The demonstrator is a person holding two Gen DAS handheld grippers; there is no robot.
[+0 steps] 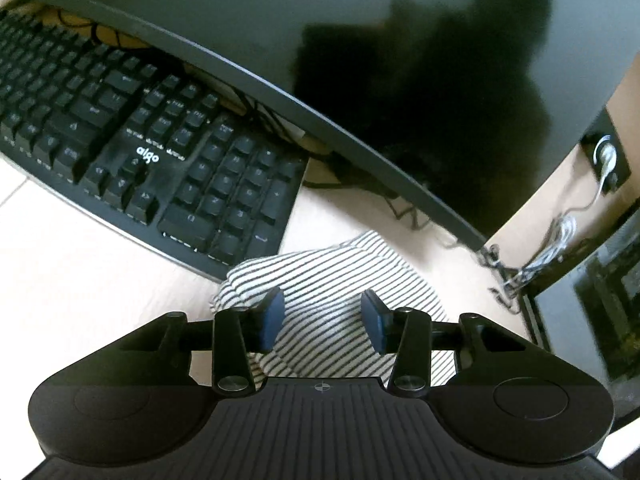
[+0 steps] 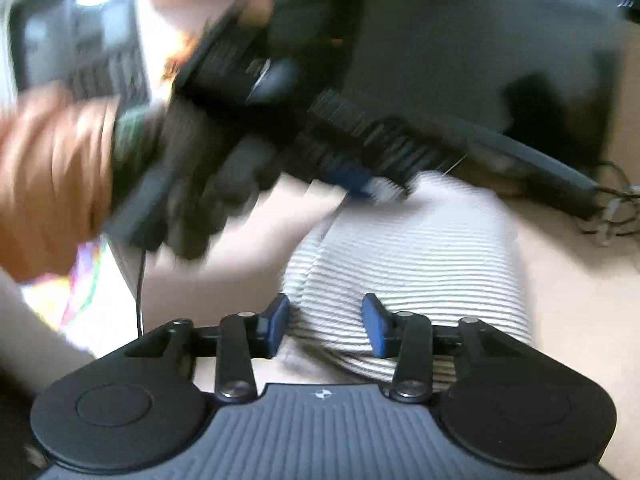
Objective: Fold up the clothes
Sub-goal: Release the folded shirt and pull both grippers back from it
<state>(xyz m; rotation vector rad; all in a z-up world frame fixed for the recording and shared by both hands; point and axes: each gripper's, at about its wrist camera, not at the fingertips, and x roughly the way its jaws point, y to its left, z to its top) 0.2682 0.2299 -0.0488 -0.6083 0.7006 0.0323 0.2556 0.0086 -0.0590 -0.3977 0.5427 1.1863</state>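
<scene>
A black-and-white striped garment (image 1: 332,280) lies bunched on the pale desk, just in front of the keyboard's right end. My left gripper (image 1: 322,318) is open, its blue pads apart above the cloth, holding nothing. In the right wrist view the same striped garment (image 2: 404,256) lies as a folded bundle. My right gripper (image 2: 326,326) is open over its near edge, empty. The left gripper and the hand holding it (image 2: 248,120) show blurred at the garment's far left edge.
A black keyboard (image 1: 132,148) lies at the left. A dark monitor (image 1: 360,40) stands behind the garment, with tangled cables (image 1: 532,256) at its right end. A dark box (image 1: 592,300) stands at the right. The pale desk (image 1: 80,272) shows at the left.
</scene>
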